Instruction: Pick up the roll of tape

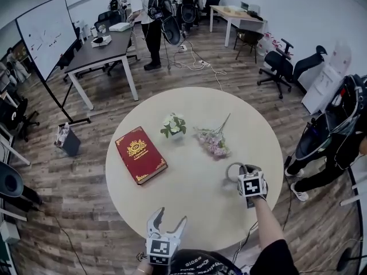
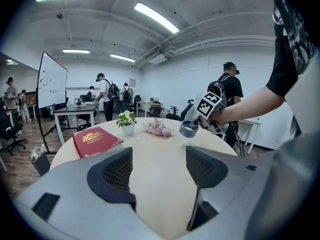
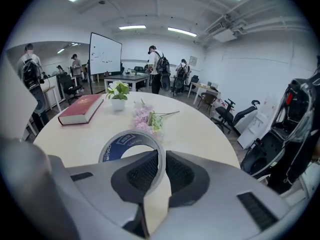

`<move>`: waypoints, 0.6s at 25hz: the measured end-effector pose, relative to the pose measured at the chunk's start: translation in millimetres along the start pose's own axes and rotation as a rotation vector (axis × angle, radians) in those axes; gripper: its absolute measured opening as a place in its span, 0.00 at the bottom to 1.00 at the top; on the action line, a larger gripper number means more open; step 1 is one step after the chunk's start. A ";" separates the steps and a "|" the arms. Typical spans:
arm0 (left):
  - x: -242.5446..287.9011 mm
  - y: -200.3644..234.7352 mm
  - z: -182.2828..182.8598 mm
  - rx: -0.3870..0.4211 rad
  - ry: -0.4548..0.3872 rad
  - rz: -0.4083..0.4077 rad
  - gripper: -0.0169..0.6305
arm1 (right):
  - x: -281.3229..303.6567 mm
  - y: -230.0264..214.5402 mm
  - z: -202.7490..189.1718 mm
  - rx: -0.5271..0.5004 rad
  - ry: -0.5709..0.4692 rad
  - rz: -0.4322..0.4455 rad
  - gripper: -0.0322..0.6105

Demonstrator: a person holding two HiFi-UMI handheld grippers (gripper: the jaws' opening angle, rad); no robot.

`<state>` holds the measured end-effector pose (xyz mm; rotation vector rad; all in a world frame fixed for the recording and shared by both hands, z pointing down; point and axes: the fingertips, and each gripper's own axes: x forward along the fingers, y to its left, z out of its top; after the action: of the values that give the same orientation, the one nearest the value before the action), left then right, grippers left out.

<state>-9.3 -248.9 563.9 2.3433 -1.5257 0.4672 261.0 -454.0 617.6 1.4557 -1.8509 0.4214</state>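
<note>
Pinching roll of tape (image 3: pixel 112 151), right gripper (image 3: pixel 161 164) hiding its near rim, left gripper (image 2: pixel 159 161) wide, empty.

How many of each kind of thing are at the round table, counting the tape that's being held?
Book: 1
Potted plant: 1
Flower bunch: 1
Tape roll, held in the right gripper: 1
Total: 4
</note>
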 end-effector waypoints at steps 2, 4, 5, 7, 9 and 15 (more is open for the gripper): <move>-2.5 -0.7 1.0 -0.003 -0.006 -0.006 0.57 | -15.1 2.9 10.7 -0.010 -0.033 -0.012 0.14; -3.8 -1.8 1.0 -0.005 -0.014 -0.013 0.57 | -29.2 5.9 19.0 -0.021 -0.062 -0.022 0.14; -4.0 -2.2 0.9 -0.006 -0.018 -0.016 0.57 | -36.1 7.2 22.7 -0.023 -0.077 -0.028 0.14; -4.5 -2.9 1.0 -0.009 -0.027 -0.021 0.57 | -51.0 9.7 29.1 -0.021 -0.109 -0.039 0.14; -5.9 -4.1 1.7 -0.013 -0.035 -0.028 0.57 | -68.3 12.9 33.4 -0.017 -0.139 -0.051 0.14; -11.3 -12.0 6.0 0.016 -0.053 -0.057 0.57 | -118.8 33.0 33.4 -0.003 -0.224 -0.054 0.14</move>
<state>-1.9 -237.4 552.8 2.4223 -1.4792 0.4087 229.5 -383.0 516.1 1.6006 -1.9793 0.2365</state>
